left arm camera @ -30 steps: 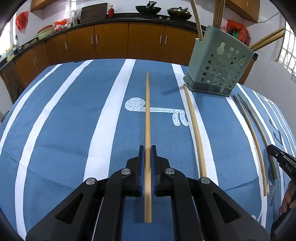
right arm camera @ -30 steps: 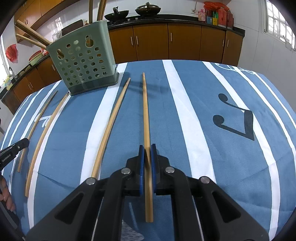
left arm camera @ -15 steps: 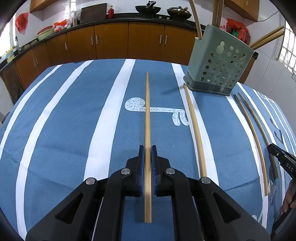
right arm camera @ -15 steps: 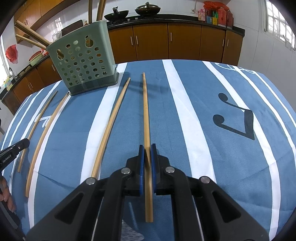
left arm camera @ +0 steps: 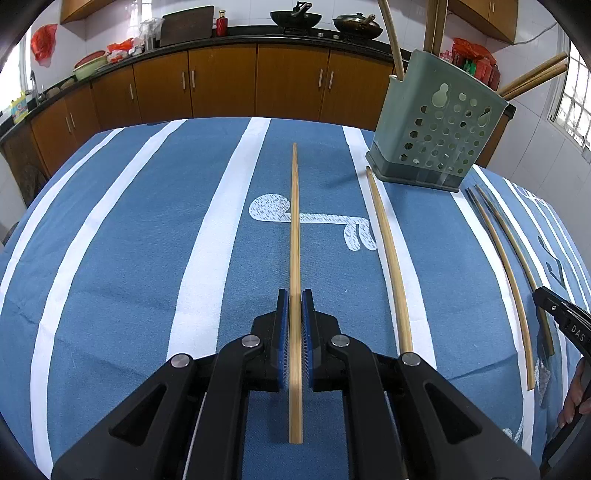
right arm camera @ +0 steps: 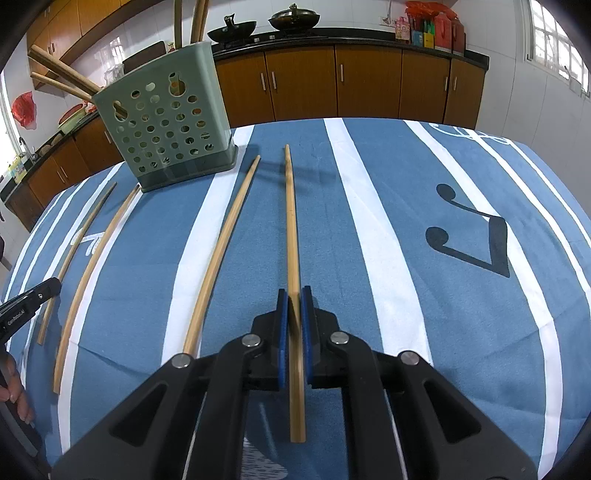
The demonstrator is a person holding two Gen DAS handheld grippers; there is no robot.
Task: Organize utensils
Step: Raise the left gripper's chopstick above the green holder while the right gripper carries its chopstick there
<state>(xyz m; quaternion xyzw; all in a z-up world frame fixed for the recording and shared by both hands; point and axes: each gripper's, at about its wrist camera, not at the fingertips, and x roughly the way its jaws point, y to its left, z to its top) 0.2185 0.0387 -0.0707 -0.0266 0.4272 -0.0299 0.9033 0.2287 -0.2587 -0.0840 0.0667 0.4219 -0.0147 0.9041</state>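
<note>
Nearest in the left wrist view, the left gripper [left arm camera: 294, 295] is closed on a chopstick [left arm camera: 294, 236], its blue pads pinching the stick near its near end, so a short length sticks back toward the camera and the long part runs straight away over the blue striped cloth [left arm camera: 129, 240]. To its right a second stick [left arm camera: 388, 258] lies flat on a white stripe, and further right two more sticks [left arm camera: 506, 266] lie side by side near the cloth's edge. At the right edge the tip of the other gripper and some fingers [left arm camera: 576, 391] show.

In the right wrist view, the right gripper [right arm camera: 294, 295] is likewise clamped on its own chopstick [right arm camera: 290, 229], gripped near the near end, the rest pointing far across the cloth. Just left of it a loose stick [right arm camera: 225, 243] lies on the cloth, and well left two thinner ones [right arm camera: 92, 258] lie together, close to the left gripper's tip at the picture's edge.

Farther off, a green holder [right arm camera: 166, 129] with round holes stands on the cloth, left of the held stick in this view, with several sticks [right arm camera: 59, 75] already leaning out of it. Beyond the table run brown cabinets [right arm camera: 369, 81], with two woks [right arm camera: 293, 18] on the counter.
</note>
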